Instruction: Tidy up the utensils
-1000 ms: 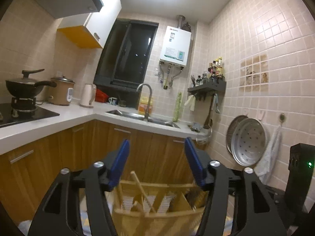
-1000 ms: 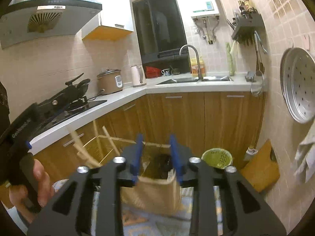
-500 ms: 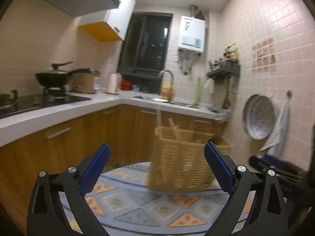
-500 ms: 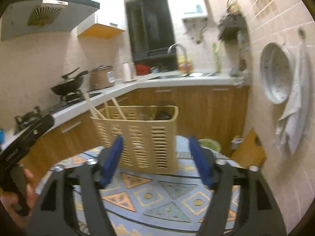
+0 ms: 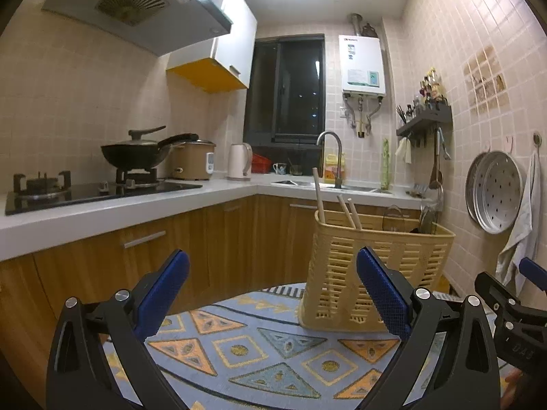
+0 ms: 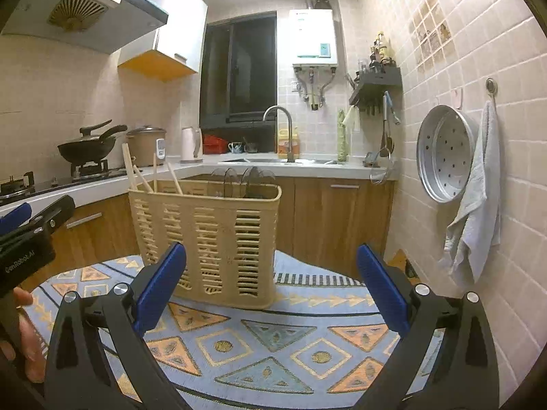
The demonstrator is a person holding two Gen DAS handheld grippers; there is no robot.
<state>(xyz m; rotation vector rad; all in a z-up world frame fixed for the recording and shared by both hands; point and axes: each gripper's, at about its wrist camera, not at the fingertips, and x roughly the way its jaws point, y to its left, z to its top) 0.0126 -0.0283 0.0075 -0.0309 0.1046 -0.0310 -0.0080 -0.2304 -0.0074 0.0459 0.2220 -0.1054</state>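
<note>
A slatted yellow utensil basket [image 6: 208,235] is standing upright on a patterned blue mat [image 6: 273,338] in a small tiled kitchen, with both grippers hovering short of it and touching nothing. The left gripper [image 5: 273,294] is holding its blue-padded fingers [image 5: 381,292] spread wide and empty; in that view the basket [image 5: 369,266] is sitting ahead and to the right, its lower right corner partly hidden behind the right-hand finger. The right gripper [image 6: 271,285] is likewise showing its fingers [image 6: 160,283] released and wide apart, with the basket ahead and slightly left of centre, its bottom left corner masked by the left-hand finger.

Wooden sticks [image 6: 136,174], seemingly chopsticks or handles, are leaning out of the basket's left end, while dark rounded utensils [image 6: 251,181] are poking above the rim at its right end; their exact kind is hard to make out against the dim cabinets. The basket's contents below the rim are showing only as shadows through the slats.

At the left edge of the right wrist view, the other gripper's black body and the person's hand [image 6: 24,338] are cut off by the frame. A wok [image 5: 136,152] is resting on the stove on the bench [image 5: 102,212].
</note>
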